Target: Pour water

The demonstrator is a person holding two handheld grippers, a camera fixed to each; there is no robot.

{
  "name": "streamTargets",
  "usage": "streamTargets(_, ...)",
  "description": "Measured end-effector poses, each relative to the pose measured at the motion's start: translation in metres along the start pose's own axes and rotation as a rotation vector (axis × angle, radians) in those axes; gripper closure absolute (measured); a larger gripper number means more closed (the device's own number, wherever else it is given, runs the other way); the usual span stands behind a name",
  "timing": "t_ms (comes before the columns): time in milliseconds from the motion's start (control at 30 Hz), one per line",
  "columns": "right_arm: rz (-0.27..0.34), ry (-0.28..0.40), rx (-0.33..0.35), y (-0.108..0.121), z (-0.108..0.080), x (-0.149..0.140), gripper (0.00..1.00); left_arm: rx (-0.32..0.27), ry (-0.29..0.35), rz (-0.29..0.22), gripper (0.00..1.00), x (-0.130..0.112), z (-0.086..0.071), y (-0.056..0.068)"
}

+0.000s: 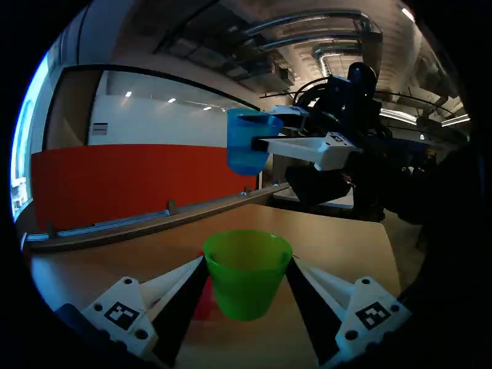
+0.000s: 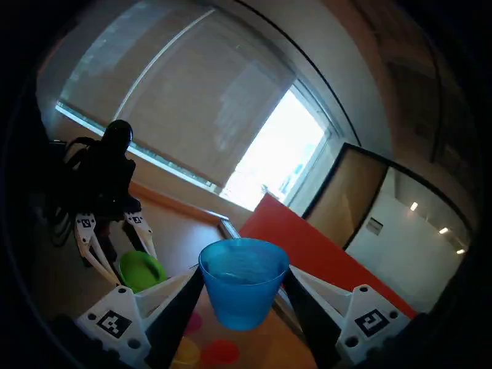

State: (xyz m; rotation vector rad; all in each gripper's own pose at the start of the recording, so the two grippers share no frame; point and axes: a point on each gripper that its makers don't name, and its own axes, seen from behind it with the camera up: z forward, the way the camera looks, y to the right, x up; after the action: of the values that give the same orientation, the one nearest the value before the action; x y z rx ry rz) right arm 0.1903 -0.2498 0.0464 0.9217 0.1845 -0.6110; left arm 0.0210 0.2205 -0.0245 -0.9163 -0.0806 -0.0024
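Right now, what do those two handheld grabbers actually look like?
Both look alike. The left gripper and right gripper each have two white, wedge-shaped fingers with black inner pads and a square black-and-white marker on each finger. Behind the fingers sits a black body with dark cables.

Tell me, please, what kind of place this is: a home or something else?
Probably an office or lab, not a home: bare ventilation ducts run under the ceiling, a glass partition stands above a red wall panel, and a roller blind partly covers a wide window.
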Motion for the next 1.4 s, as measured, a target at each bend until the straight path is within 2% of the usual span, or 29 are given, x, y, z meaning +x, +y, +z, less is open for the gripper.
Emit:
streamTargets(633,-0.217,-0.014,-0.002,0.001,0.014,0.013,0.1,-0.019,-0.005,0.006,0.14,-0.001,0.002,0.008)
streamTargets(1400,-0.434,-0.046,-0.021,0.007,0.03,0.016,0.1,-0.031,0.003,0.0,0.14,-0.001,0.008,0.012)
